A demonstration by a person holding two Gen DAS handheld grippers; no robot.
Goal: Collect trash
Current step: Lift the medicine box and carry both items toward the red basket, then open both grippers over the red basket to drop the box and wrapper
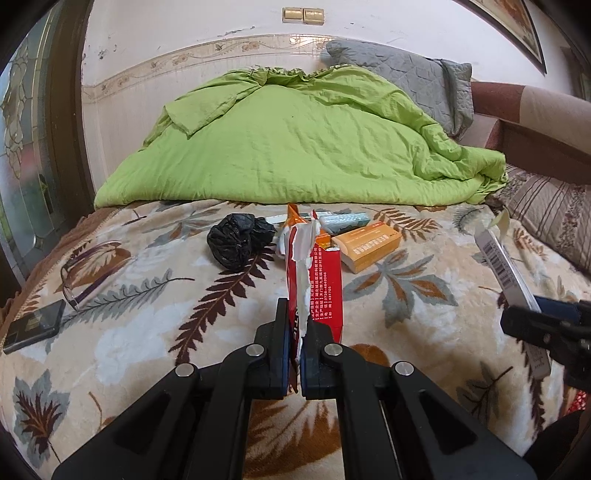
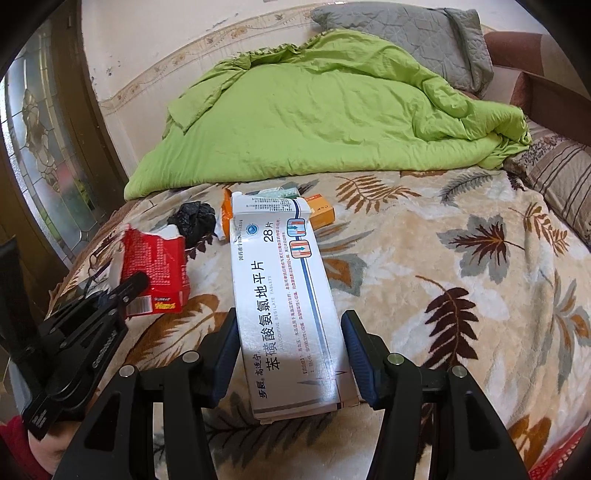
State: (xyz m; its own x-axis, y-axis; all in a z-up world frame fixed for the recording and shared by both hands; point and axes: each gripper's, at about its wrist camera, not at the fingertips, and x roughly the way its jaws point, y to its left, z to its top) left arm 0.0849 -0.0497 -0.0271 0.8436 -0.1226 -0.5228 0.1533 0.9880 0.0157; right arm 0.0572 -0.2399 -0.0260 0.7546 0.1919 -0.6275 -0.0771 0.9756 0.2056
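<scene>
Clamped tight, the left gripper [image 1: 295,332] pinches the torn edge of a red carton [image 1: 317,280], which stands up from its jaws above the bed. Beside it, the right gripper [image 2: 290,354] has its jaws set against both long sides of a white medicine box [image 2: 280,295], gripping it flat with the printed face up.

Ahead of both, a small cluster of litter lies on the blanket [image 1: 424,332]: a crumpled black plastic bag [image 1: 236,240], an orange box [image 1: 369,247] just right of it, a pale blue-green packet [image 1: 343,221] behind that, and an orange wrapper [image 1: 295,219] partly hidden by the red carton. From the left wrist the carton blocks the middle of this cluster; from the right wrist the white box covers much of it.

Off to the left, near the bed's edge, lie a pair of glasses [image 1: 85,273] and a dark phone [image 1: 35,325], well apart from the litter.

A plush blanket printed with brown and grey leaves covers the bed. Behind the litter a rumpled green duvet [image 1: 295,147] is heaped, with a grey quilted pillow [image 1: 406,77] against the wall and a striped pillow [image 1: 554,218] at the right. A patterned border runs along the pale wall [image 1: 184,29], with a glazed door [image 1: 26,147] at the left.
</scene>
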